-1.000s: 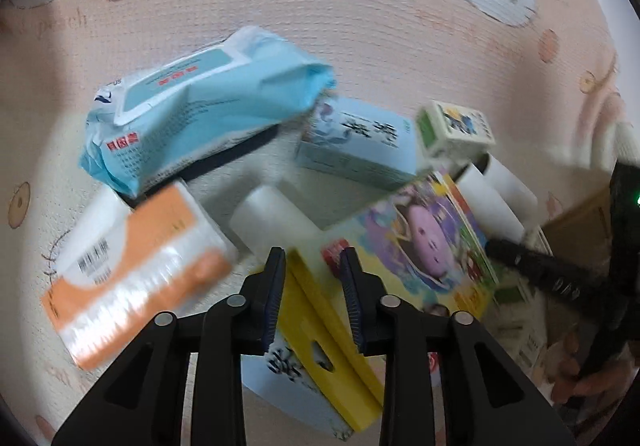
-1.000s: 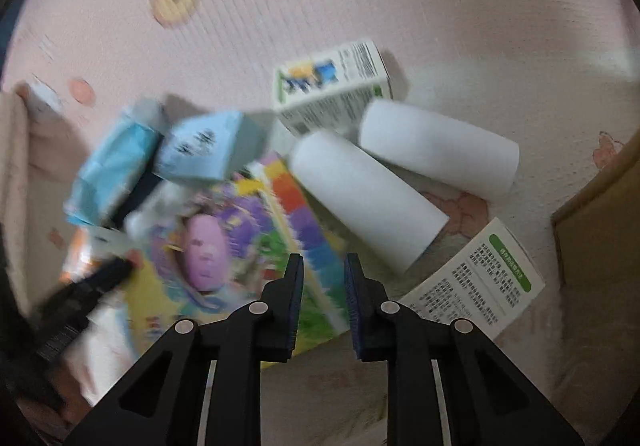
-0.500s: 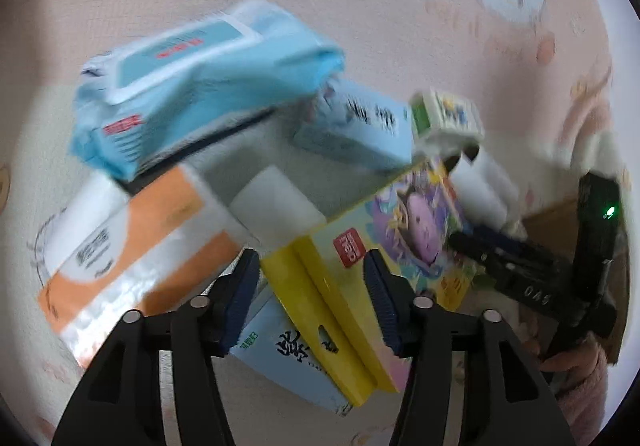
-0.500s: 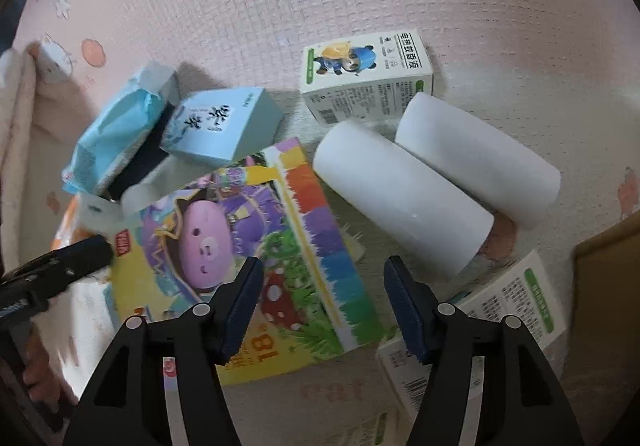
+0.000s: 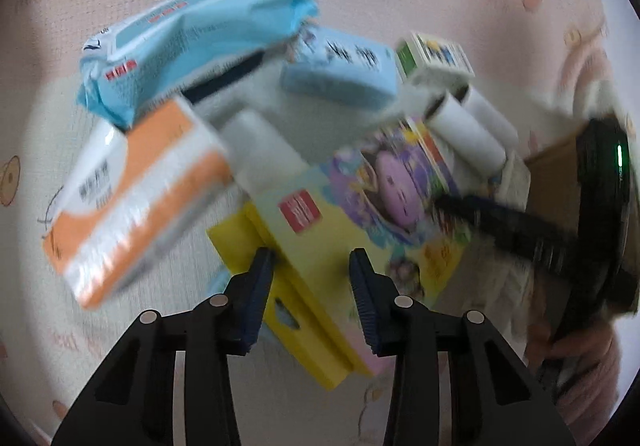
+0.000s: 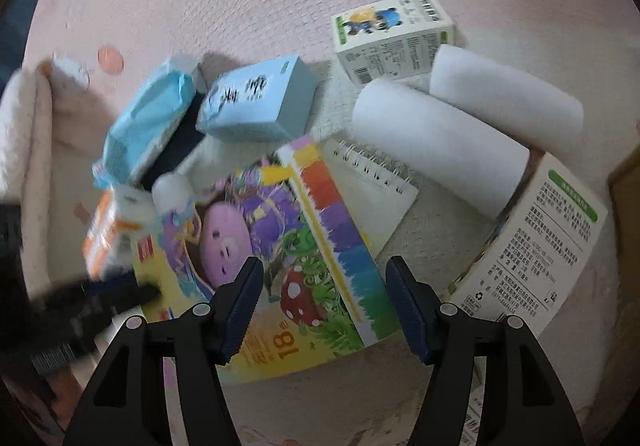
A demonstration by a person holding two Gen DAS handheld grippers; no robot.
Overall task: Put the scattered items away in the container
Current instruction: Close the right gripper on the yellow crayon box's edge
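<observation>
A colourful crayon box (image 6: pixel 280 246) with a purple pig lies flat amid scattered items on the pink mat. My right gripper (image 6: pixel 324 298) is open and hovers over its near end. My left gripper (image 5: pixel 312 286) is open with its jaws either side of the box's yellow end (image 5: pixel 304 286). The right gripper's arm (image 5: pixel 560 242) shows at the right of the left wrist view. Around lie a blue wipes pack (image 5: pixel 192 41), an orange tissue pack (image 5: pixel 132 197), a light blue box (image 6: pixel 256 101), a small green-white carton (image 6: pixel 392 33), two white rolls (image 6: pixel 436 141) and a spiral notepad (image 6: pixel 376 189).
A cardboard box edge (image 6: pixel 626 181) stands at the right. A white leaflet box with green print (image 6: pixel 540 238) lies beside it. A cream cloth (image 6: pixel 24 133) lies at the far left of the right wrist view.
Both grippers have opened from nearly shut. The left one has come down onto the crayon box's yellow end. The right one has closed in over the box's other end.
</observation>
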